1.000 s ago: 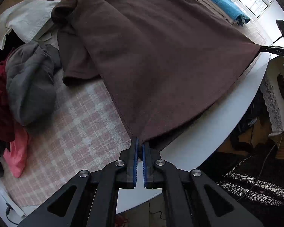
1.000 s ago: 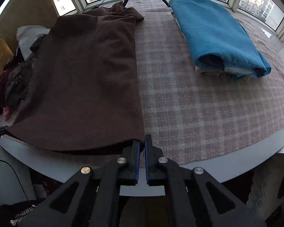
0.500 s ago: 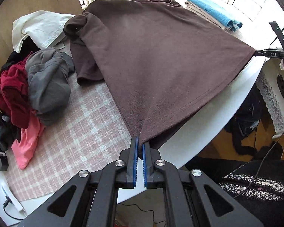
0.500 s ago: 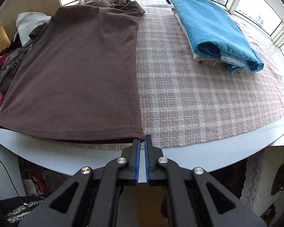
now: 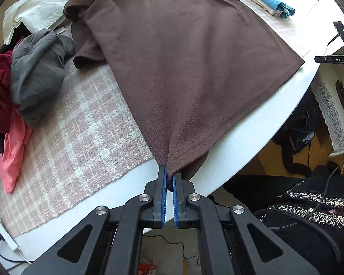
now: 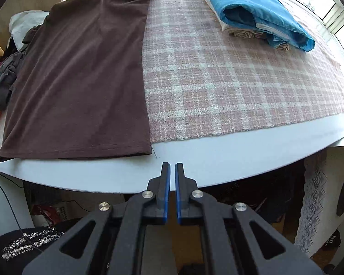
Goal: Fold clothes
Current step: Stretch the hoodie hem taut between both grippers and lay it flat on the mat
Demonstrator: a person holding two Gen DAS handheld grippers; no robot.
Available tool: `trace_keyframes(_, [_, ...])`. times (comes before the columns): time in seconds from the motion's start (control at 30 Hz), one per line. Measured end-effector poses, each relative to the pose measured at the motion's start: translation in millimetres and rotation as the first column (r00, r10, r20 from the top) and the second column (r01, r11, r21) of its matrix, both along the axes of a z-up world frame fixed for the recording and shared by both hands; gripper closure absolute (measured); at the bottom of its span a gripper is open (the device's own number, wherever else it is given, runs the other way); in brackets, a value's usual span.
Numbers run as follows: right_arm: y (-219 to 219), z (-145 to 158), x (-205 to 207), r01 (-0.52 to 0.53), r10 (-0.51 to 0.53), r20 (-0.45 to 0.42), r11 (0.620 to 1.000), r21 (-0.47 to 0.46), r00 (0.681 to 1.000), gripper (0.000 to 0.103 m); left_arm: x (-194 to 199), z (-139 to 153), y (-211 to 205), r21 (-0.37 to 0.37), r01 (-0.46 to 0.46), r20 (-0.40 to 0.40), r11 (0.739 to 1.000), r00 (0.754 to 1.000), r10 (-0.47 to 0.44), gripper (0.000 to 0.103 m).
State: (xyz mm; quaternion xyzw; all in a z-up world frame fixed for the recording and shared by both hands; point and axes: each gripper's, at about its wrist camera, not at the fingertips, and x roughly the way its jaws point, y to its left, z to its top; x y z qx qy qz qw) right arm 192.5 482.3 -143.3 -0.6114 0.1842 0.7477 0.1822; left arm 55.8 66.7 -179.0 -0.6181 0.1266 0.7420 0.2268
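Left gripper [image 5: 168, 175]: our fingers clench the brown shirt [image 5: 183, 57] hem corner.
Right gripper [image 6: 172, 168]: fingers nearly together, grasping nothing, just off the counter [image 6: 217, 160].
Advice: we regrasp the other corner, keeping the hem taut.

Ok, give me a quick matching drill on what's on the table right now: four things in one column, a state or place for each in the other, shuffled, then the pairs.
Things:
1. left gripper
2. right gripper
3. blue folded cloth
4. grey garment

States or places:
A. lies in the heap at the table's left end
B. clamps the brown shirt at its hem corner
C. holds nothing, clear of the hem
D. tops the folded stack at the far right

Pairs: 1-B, 2-C, 3-D, 4-A
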Motion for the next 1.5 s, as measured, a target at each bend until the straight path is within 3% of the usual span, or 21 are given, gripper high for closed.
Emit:
trace_keyframes(0.03, [-1,-2,-4,0.004,-0.004,-0.013,1.0,-0.022,1.0,0.09,0,0,-1,0.002,-0.002,0.002,1.0,1.0,0.002,0.099])
trace_keyframes(0.1, [0,-10,-11,0.009,-0.01,-0.029,0.999,-0.037,1.0,0.068,-1,1,-2,0.006,-0.005,0.006,1.0,1.0,0.005,0.099])
trace_keyframes(0.13, [0,-14,-14,0.011,-0.012,-0.035,0.999,-0.039,0.999,0.066,-1,1,-3,0.008,-0.006,0.009,1.0,1.0,0.006,0.099])
trace_keyframes(0.27, [2,-26,-25,0.022,-0.026,-0.047,0.996,-0.084,0.999,0.066,-2,2,-5,0.016,-0.011,0.017,1.0,1.0,0.011,0.099])
trace_keyframes(0.4, [-7,-38,-38,-0.019,0.019,0.013,0.999,-0.051,1.0,0.066,-3,1,-4,0.014,-0.001,0.022,1.0,1.0,0.001,0.099])
trace_keyframes(0.57, [-10,-42,-46,-0.017,0.018,0.016,0.999,-0.047,1.0,0.065,-3,1,-3,0.016,0.01,0.025,1.0,1.0,-0.01,0.099])
trace_keyframes(0.63, [-12,-41,-47,-0.024,0.025,0.013,0.999,-0.043,1.0,0.074,-3,1,-4,0.019,0.007,0.026,1.0,1.0,-0.008,0.099])
trace_keyframes(0.67, [-15,-40,-47,-0.038,0.039,0.015,0.998,-0.048,0.999,0.098,-4,2,-5,0.022,0.006,0.027,1.0,1.0,-0.007,0.099])
trace_keyframes(0.83, [-22,-17,-52,-0.065,0.065,-0.006,0.997,-0.046,0.998,0.098,-7,15,-9,0.056,0.003,0.014,0.998,1.0,-0.004,0.099])
trace_keyframes(1.03, [-30,62,-42,-0.105,0.107,-0.091,0.994,0.024,0.99,0.098,7,62,-12,0.09,0.037,-0.078,0.995,0.996,-0.03,0.099])
trace_keyframes(1.1, [-21,74,-34,-0.118,0.121,-0.094,0.992,0.033,0.988,0.098,9,58,-6,0.082,0.049,-0.076,0.995,0.996,-0.043,0.099])
trace_keyframes(1.2, [-19,59,-27,-0.128,0.13,-0.044,0.991,0.03,0.991,0.098,6,41,-3,0.078,0.057,-0.037,0.995,0.998,-0.054,0.099])
trace_keyframes(1.37, [-15,8,-29,-0.118,0.116,0.052,0.993,0.03,0.992,0.098,4,-4,-1,0.048,0.04,0.035,0.998,0.998,-0.042,0.098])
trace_keyframes(1.5, [-12,-18,-33,-0.13,0.128,0.135,0.991,0.01,0.983,0.093,5,-10,-8,0.045,0.042,0.071,0.998,0.996,-0.045,0.092])
